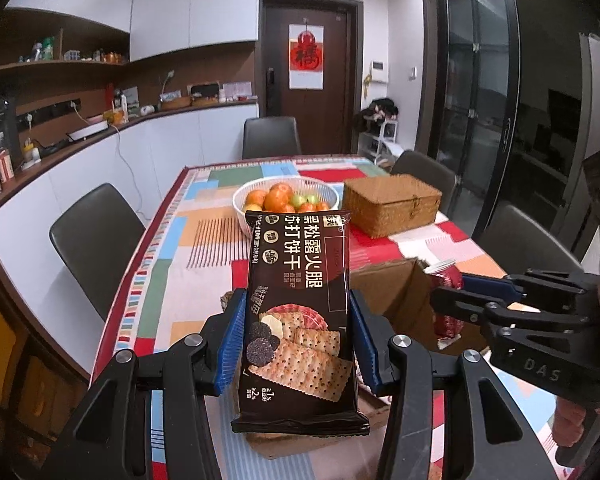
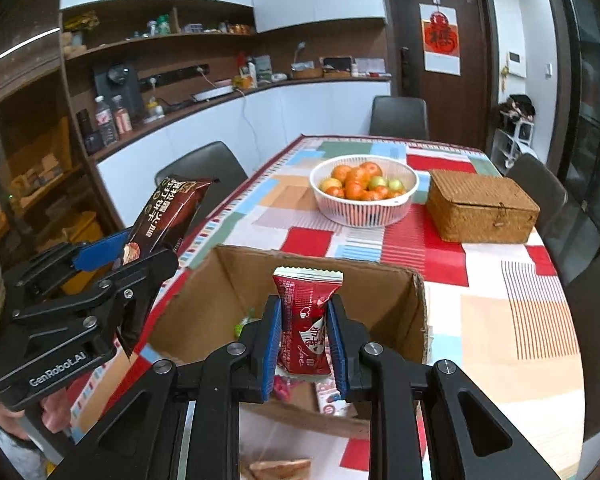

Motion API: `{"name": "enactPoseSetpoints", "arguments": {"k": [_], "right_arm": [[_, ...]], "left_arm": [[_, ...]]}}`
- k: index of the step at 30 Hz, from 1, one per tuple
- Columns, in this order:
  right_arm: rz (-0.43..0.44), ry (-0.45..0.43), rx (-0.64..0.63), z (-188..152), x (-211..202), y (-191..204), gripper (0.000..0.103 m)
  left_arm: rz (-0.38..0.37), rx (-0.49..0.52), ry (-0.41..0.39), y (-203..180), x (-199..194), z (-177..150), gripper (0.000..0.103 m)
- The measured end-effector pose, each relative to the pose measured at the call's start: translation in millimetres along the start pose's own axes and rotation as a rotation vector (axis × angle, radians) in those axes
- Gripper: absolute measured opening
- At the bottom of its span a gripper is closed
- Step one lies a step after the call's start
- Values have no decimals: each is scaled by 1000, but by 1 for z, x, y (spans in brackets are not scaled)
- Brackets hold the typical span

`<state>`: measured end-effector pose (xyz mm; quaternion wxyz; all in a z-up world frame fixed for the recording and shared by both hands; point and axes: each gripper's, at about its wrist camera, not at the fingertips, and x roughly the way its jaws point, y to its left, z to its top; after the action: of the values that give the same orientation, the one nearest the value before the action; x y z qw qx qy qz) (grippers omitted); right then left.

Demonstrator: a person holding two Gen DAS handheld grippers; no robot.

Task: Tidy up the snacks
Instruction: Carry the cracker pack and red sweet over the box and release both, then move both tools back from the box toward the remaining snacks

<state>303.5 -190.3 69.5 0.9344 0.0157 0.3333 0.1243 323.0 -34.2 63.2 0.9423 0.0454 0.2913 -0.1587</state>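
While both claws carry a packet above the cardboard box [image 2: 300,292], keep each grip firm and move the packets clear of the box walls before setting them down. The left claw [image 1: 298,334] is closed on the dark cracker packet [image 1: 300,312], its blue pads [image 1: 232,340] pressing the packet's two long edges about the middle; the packet stands upright between them, its top end well past the fingertips and its lower seal hanging below. The right claw [image 2: 304,340] is closed tight on the red snack packet [image 2: 306,320], pinching it at the waist so that the wrapper flares above the pads. Avoid squeezing harder: crackers are likely to break, and the red wrapper is already crumpled.

Below and ahead of the right claw, the cardboard box stands open on the desk [image 2: 520,320], with other packets visible inside. Beyond the box, a white fruit basket [image 2: 364,208] and a closed wicker box [image 2: 480,212] stand side by side, apart from each other. Where the packets belong cannot be told; choose a bare area of desk and lower each packet flat before releasing.
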Motion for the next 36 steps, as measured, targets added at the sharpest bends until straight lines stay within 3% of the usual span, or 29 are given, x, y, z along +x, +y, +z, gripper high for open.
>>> {"name": "enactPoseSetpoints", "arguments": {"k": [6,8,9,10,11,12,16,25,29,36], "right_arm": [[-16,28,16,-4,13,-10,24],[-20,31,24,-4,15,-12,24],[-23,30,26,-3,16,-14,25],[-39,24,32,-3,17,-15,30],[-59,31,42,-2,17,-17,44],[-66,31,51,-2,17,-18,48],[-71,-13,53,-9,-2,-19,48],[-4,-53,27,-40,-46,-2,48],[23,-50,16,-56,-56,5,53],[19,-7,-21,-86,-60,15,53]], "left_arm": [[-7,12,56,-6,25,1,48],[1,26,77,-9,32,0,50],[31,31,76,-11,32,0,57],[51,36,65,-12,29,-1,62],[58,41,53,-12,24,-4,63],[63,48,43,-14,18,-5,64],[65,70,8,-23,-10,-11,70],[69,105,-42,-36,-65,-33,71],[97,119,-32,-40,-80,-51,72],[119,121,6,-43,-91,-80,72]]}}
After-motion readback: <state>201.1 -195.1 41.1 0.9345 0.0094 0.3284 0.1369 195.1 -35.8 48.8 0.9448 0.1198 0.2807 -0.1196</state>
